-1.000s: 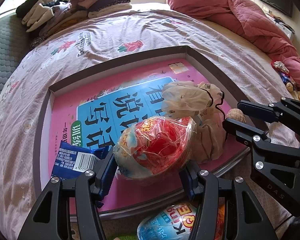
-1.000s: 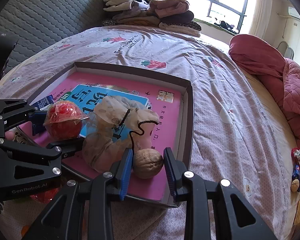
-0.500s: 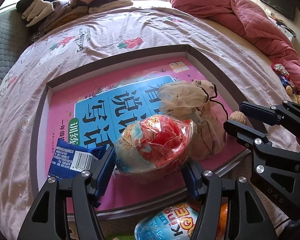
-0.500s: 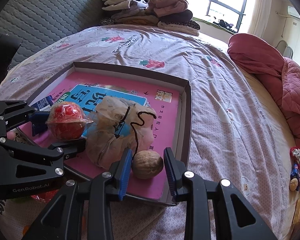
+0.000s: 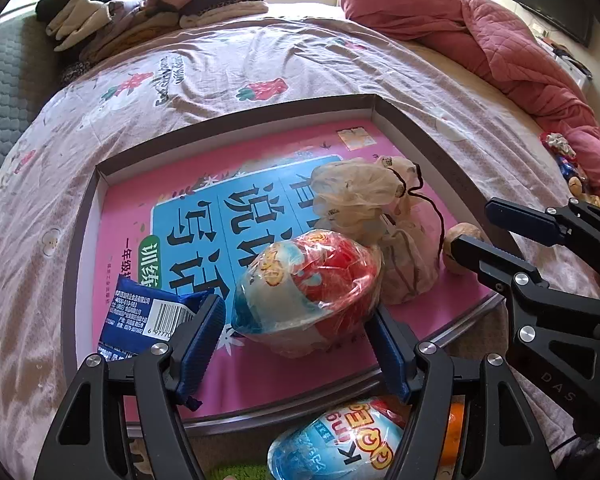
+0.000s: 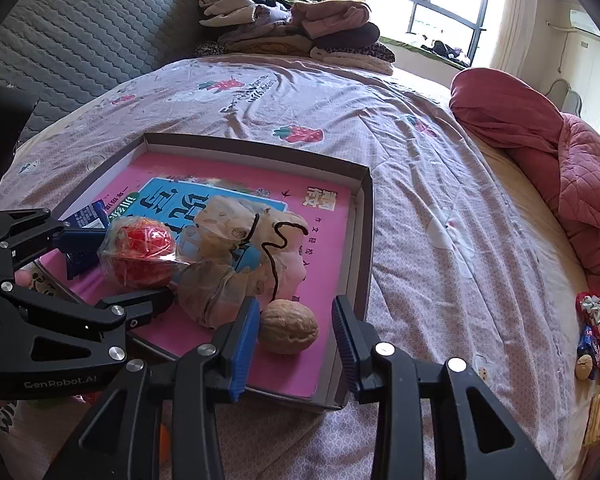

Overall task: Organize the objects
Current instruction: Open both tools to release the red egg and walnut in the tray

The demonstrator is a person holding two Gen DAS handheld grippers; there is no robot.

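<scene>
Left tool point(image 5: 296, 332) astride crosswise egg point(image 5: 308, 292)

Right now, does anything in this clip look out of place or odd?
Mostly tidy, but a few things lie outside the tray: a second wrapped toy egg sits below its near edge, and a walnut with some small wrapped items lies by the red quilt.
</scene>
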